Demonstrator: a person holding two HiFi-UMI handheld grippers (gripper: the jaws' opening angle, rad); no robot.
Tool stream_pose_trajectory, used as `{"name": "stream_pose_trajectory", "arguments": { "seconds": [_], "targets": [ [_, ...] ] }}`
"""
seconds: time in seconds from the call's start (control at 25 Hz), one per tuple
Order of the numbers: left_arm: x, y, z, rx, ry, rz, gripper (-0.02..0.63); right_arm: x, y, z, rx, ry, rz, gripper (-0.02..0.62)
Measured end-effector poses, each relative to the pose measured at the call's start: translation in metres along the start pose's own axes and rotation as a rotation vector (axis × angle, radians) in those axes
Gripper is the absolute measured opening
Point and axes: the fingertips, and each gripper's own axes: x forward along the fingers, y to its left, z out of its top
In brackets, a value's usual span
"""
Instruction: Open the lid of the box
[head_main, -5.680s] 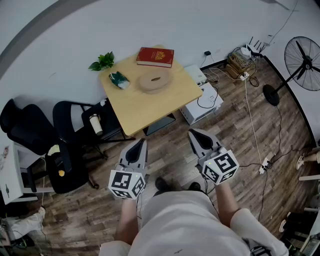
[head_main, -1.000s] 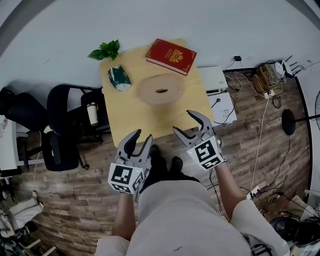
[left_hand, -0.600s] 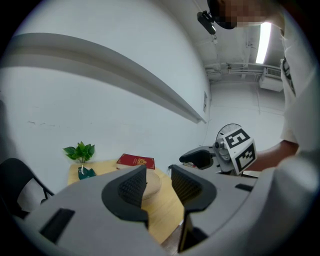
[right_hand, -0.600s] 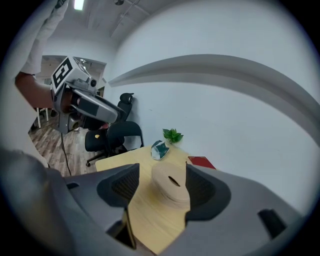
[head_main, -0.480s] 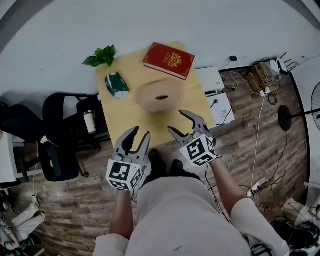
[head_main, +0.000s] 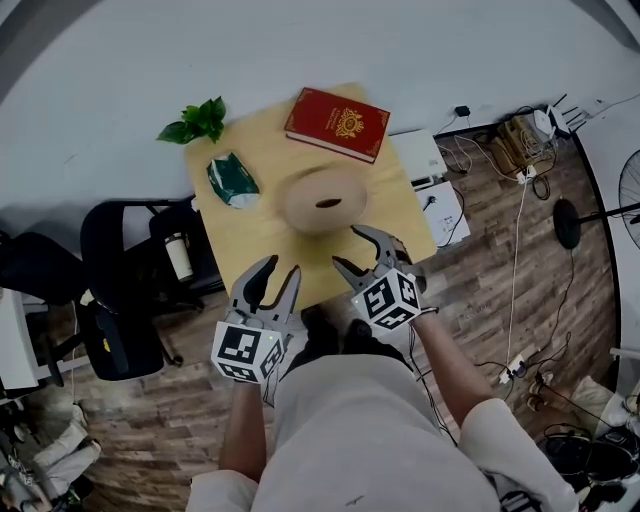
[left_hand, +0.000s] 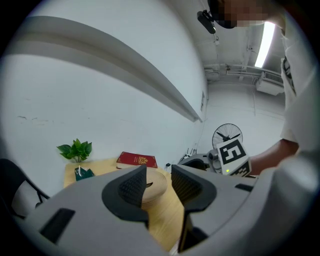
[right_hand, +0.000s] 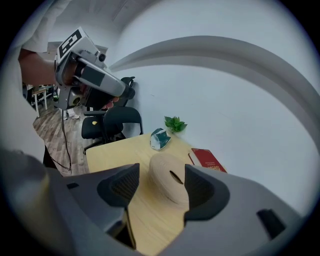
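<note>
Pale wooden surface (head_main: 260, 225) beside a white wall holds a round wooden box (head_main: 322, 200) at its middle, lid on, a red book (head_main: 337, 123) behind it. At the near edge, left gripper (head_main: 281, 268) and right gripper (head_main: 350, 248) hover, jaws apart, empty, short of the box.

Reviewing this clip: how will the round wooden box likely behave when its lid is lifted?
The round wooden box looks rigid, so it probably won't flex. Low and wide, it seems unlikely to tip. On the smooth table it may slide.
</note>
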Motion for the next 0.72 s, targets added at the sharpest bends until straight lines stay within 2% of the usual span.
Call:
{"name": "stream_pose_trajectory", "arguments": {
  "seconds": [0.52, 0.72],
  "targets": [
    [0.007, 0.042, -0.009, -0.011, 0.029, -0.036, 0.144, 0.055, 0.005, -0.020, -0.050, 0.119, -0.021, 0.268],
    [0.010, 0.049, -0.014, -0.013, 0.048, -0.041, 0.144, 0.071, 0.007, -0.027, -0.104, 0.158, -0.010, 0.270]
  ]
}}
